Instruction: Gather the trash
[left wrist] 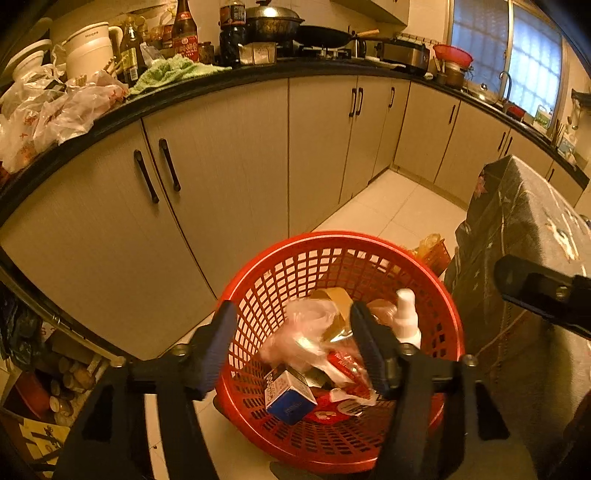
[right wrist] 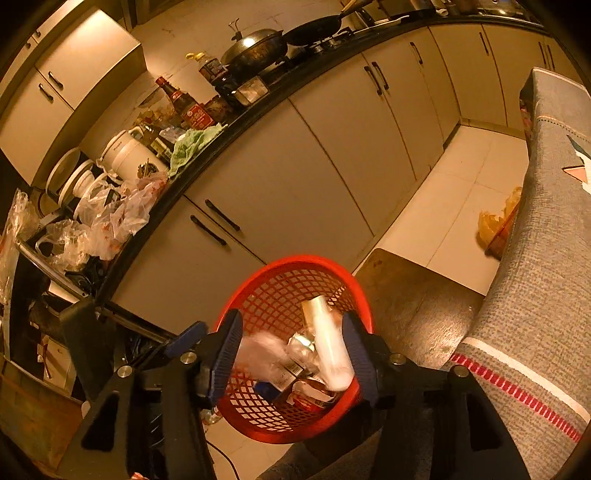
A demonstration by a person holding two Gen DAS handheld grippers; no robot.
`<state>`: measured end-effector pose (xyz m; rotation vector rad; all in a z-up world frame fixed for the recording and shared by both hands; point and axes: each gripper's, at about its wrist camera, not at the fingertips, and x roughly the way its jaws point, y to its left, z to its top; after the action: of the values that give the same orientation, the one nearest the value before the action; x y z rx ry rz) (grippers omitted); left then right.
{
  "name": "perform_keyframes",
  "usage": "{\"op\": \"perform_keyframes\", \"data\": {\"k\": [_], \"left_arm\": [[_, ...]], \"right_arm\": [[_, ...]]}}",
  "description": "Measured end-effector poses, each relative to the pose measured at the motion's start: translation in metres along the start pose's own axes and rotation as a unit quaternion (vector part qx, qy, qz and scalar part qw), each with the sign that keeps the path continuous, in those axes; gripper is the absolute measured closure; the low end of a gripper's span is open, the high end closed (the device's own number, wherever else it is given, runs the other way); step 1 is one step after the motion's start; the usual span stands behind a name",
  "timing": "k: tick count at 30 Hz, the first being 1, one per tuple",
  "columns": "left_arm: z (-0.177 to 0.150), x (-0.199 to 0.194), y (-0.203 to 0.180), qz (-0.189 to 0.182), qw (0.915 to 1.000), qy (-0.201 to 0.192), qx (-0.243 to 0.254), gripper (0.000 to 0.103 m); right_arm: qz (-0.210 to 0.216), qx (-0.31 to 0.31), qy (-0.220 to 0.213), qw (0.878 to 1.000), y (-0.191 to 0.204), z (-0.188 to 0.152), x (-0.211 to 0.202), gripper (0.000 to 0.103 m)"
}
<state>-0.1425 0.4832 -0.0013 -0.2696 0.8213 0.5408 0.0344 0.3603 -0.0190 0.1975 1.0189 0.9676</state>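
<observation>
Red plastic, latticed all round: the basket (left wrist: 332, 251) stands on the pale tiled floor (left wrist: 399, 206) in front of the kitchen cabinets (left wrist: 229, 155), beside a cloth-draped piece of furniture (left wrist: 517, 229). Inside lies the trash: a crumpled clear bag (left wrist: 303, 332), a small blue-and-white carton (left wrist: 290, 397), a white spray bottle (left wrist: 406, 317) leaning at the basket's right wall, a tan cardboard piece (left wrist: 332, 297) at the back, and red-printed wrappers (left wrist: 343, 363) on the bottom.

Left claw (left wrist: 295, 343) hangs over the basket's near rim with its jaws spread; the clear bag shows in the gap, but neither pad presses on it. Right claw (right wrist: 293, 354) hovers over the same basket (right wrist: 295, 264), its jaws likewise apart. A pale tube-shaped item (right wrist: 328, 347), blurred, shows between them, close beside the right pad; whether it touches that pad cannot be told. One finger of the right claw juts into the left camera's view at the right edge.

Above the cabinets runs a dark surface (left wrist: 258, 72) crowded with loose plastic bags (left wrist: 62, 107), a white jug (left wrist: 90, 48), a green cloth (left wrist: 166, 72), sauce bottles (left wrist: 184, 33) and a lidded wok (left wrist: 273, 22).
</observation>
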Motion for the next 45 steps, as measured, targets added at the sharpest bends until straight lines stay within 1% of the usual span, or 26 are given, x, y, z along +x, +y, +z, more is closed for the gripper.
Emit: {"op": "perform_keyframes", "data": {"k": [6,8,9,10,12,13,14,15,16,17,19,22,24,25,26,27,30,34,36,40,42,45], "left_arm": [[-0.001,-0.027,0.005,-0.007,0.9998,-0.009,-0.016,0.035],[-0.003,-0.043,0.005,0.001,0.9996,-0.023,-0.017,0.033],[-0.004,-0.052,0.006,0.011,0.9992,-0.035,-0.015,0.027],[-0.005,-0.066,0.006,0.030,0.9978,-0.057,-0.015,0.024],[-0.009,-0.089,0.007,0.059,0.9930,-0.101,-0.019,0.011],[-0.011,-0.101,0.008,0.070,0.9897,-0.123,-0.021,0.008],[-0.012,-0.110,0.008,0.078,0.9874,-0.136,-0.022,0.005],[-0.015,-0.121,0.009,0.089,0.9838,-0.154,-0.023,0.004],[-0.018,-0.134,0.009,0.101,0.9792,-0.174,-0.024,0.003],[-0.020,-0.142,0.009,0.111,0.9758,-0.187,-0.026,0.001],[-0.025,-0.160,0.008,0.132,0.9685,-0.209,-0.032,0.000],[-0.034,-0.183,0.005,0.150,0.9596,-0.234,-0.047,0.000],[-0.039,-0.194,0.004,0.155,0.9559,-0.244,-0.050,0.000],[-0.042,-0.201,0.002,0.160,0.9539,-0.249,-0.052,0.000],[-0.045,-0.206,0.000,0.164,0.9526,-0.251,-0.054,0.000],[-0.047,-0.212,-0.002,0.166,0.9517,-0.252,-0.057,0.000],[-0.054,-0.222,-0.006,0.151,0.9541,-0.251,-0.062,0.000],[-0.064,-0.235,-0.012,0.143,0.9561,-0.247,-0.067,0.000],[-0.069,-0.239,-0.015,0.133,0.9585,-0.242,-0.070,0.000],[-0.077,-0.245,-0.015,0.087,0.9674,-0.220,-0.091,0.000],[-0.082,-0.247,-0.016,0.080,0.9683,-0.216,-0.097,0.000],[-0.088,-0.252,-0.023,0.085,0.9676,-0.220,-0.091,0.000]], "right_arm": [[-0.004,-0.005,-0.002,1.000,0.001,0.001,-0.001,0.042],[-0.008,-0.006,-0.004,1.000,0.001,0.000,-0.002,0.042],[-0.010,-0.006,-0.005,1.000,0.000,0.000,-0.003,0.042],[-0.012,-0.005,-0.006,1.000,0.000,0.000,-0.003,0.041],[-0.022,-0.007,-0.008,1.000,0.001,-0.001,-0.004,0.041],[-0.027,-0.008,-0.007,1.000,0.002,-0.001,-0.005,0.040],[-0.034,-0.009,-0.005,0.999,0.002,-0.002,-0.007,0.040],[-0.043,-0.010,-0.001,0.999,0.002,-0.005,-0.011,0.040],[-0.042,-0.007,0.000,0.999,0.001,-0.008,-0.016,0.040],[-0.038,-0.002,-0.001,0.999,0.000,-0.011,-0.022,0.040],[-0.034,0.005,-0.006,0.999,0.002,-0.019,-0.039,0.038],[-0.034,-0.007,-0.024,0.999,0.011,-0.030,-0.068,0.036],[-0.041,-0.019,-0.039,0.998,0.018,-0.038,-0.087,0.033],[-0.041,-0.019,-0.039,0.998,0.018,-0.038,-0.087,0.032],[-0.046,-0.031,-0.054,0.997,0.023,-0.047,-0.106,0.031],[-0.048,-0.036,-0.060,0.996,0.025,-0.051,-0.115,0.031],[-0.064,-0.048,-0.078,0.994,0.031,-0.065,-0.141,0.030],[-0.080,-0.056,-0.091,0.991,0.033,-0.083,-0.166,0.028],[-0.087,-0.058,-0.096,0.990,0.032,-0.094,-0.178,0.028],[-0.105,-0.058,-0.108,0.987,0.030,-0.111,-0.197,0.028],[-0.116,-0.059,-0.117,0.985,0.030,-0.120,-0.207,0.027],[-0.122,-0.064,-0.127,0.982,0.031,-0.133,-0.219,0.024]]}}
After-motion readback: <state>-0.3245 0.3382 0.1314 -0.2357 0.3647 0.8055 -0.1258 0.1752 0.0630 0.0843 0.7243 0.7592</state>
